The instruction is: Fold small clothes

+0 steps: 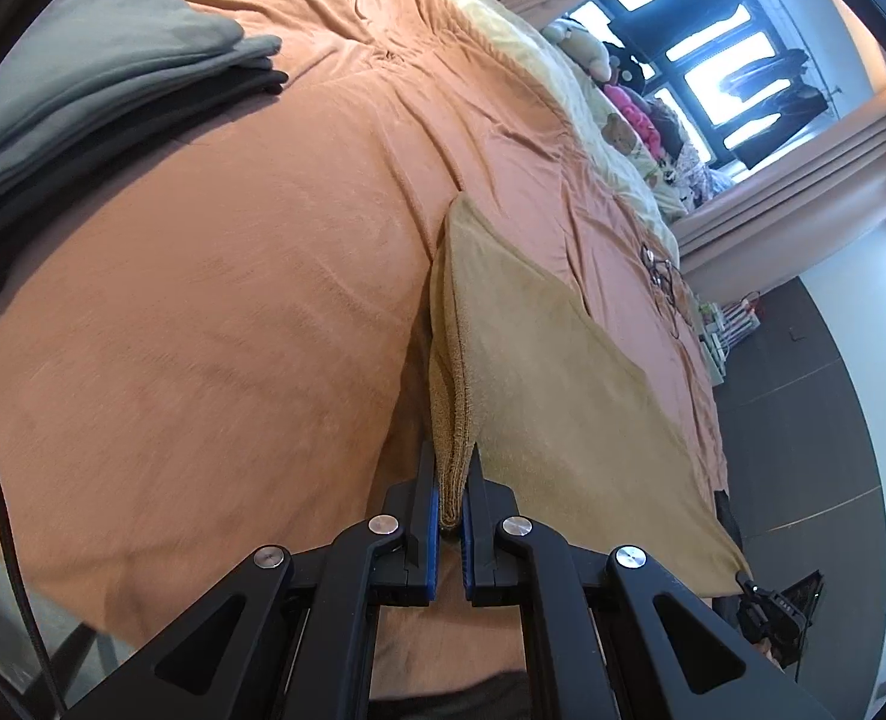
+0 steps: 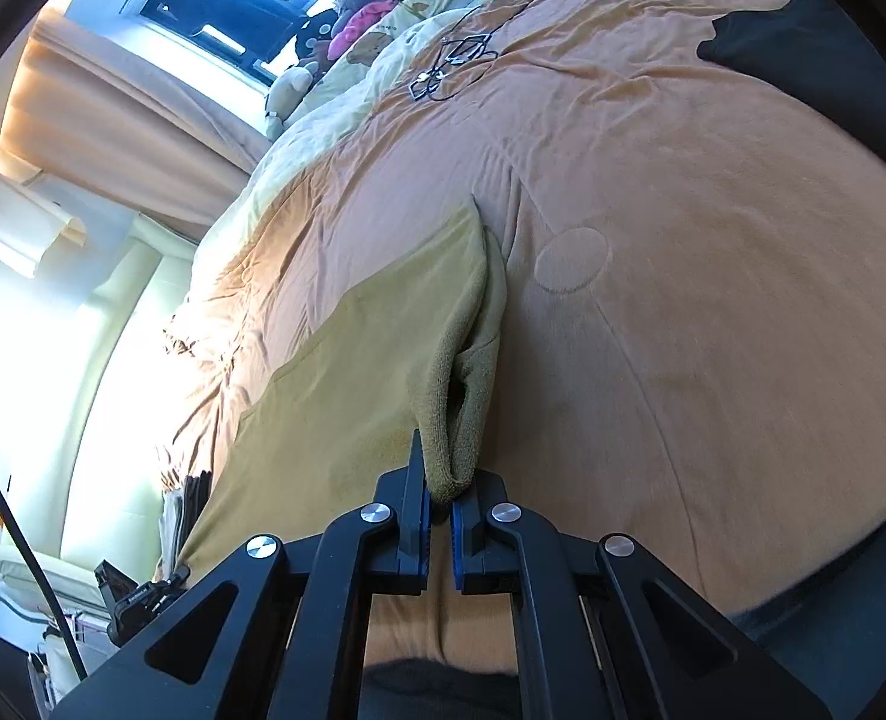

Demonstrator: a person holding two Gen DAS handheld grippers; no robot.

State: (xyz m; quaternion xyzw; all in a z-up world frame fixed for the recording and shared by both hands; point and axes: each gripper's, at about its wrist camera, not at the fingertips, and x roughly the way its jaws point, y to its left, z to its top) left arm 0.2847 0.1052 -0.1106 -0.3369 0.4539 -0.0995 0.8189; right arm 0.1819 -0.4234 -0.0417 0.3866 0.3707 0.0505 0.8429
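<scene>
Tan cloth (image 1: pixel 563 372) stretched above the orange blanket (image 1: pixel 233 300), left gripper (image 1: pixel 450 480) pinching one corner tight, right gripper (image 2: pixel 443 480) pinching the other corner tight, gray folded clothes (image 1: pixel 101 60) lying nearby

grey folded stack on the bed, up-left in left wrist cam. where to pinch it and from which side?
A judgement: take the grey folded stack at its layered open edge, the one facing the bare orange bedspread, coming in low from that side. The layers show stepped there, so jaws could close over all of them. Both grippers are busy now: left gripper and right gripper pinch the tan cloth.
</scene>
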